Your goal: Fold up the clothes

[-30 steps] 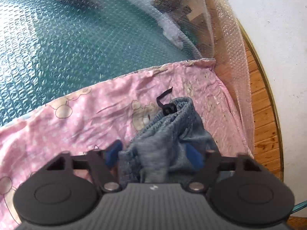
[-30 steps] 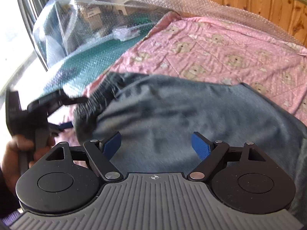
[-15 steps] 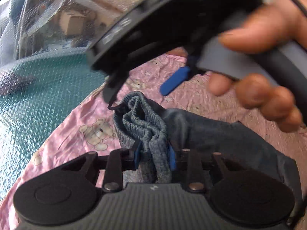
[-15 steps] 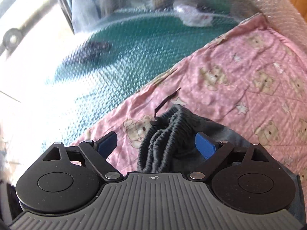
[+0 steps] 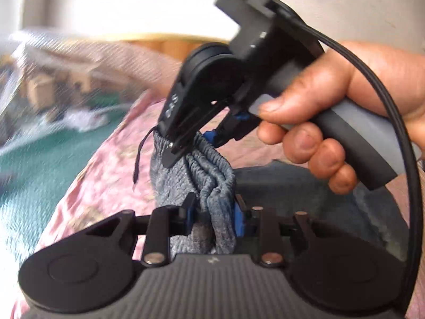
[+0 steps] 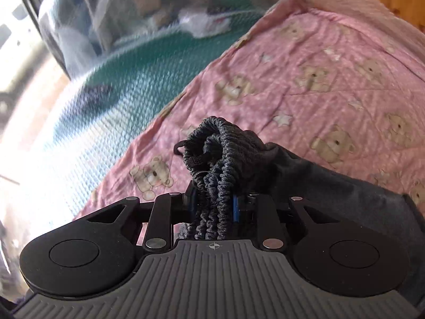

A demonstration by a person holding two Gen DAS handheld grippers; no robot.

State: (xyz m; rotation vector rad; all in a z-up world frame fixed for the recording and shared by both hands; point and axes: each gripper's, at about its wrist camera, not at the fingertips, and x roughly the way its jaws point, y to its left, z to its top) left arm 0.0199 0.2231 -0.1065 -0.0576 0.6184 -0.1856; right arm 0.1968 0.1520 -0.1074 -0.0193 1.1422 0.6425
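Since a second before, our right gripper [image 6: 213,207] had left the flat cloth and come over to the bunched waistband [image 6: 217,154], and our left gripper [image 5: 212,218] had rolled and lifted with its hold. The right jaws were closing, nearly together, with the ribbed waistband pinched between the pads; the left jaws stood narrow too, clamped on the same band just beside the right one's tips [image 5: 183,143]. The trousers [image 6: 345,194] trailed off to the right over the pink sheet [image 6: 305,61], the band raised off it, the rest lying on it.

We judged the step to be gathering the waist end with both grippers, the fold itself not yet made. Next we would need to draw the two grips apart to spread the band flat, then carry it over toward the legs, keeping the cloth from slipping.

Counted: two grippers, one pair of trousers, one sheet, one black drawstring [image 5: 138,159], one hand [image 5: 332,122] in view
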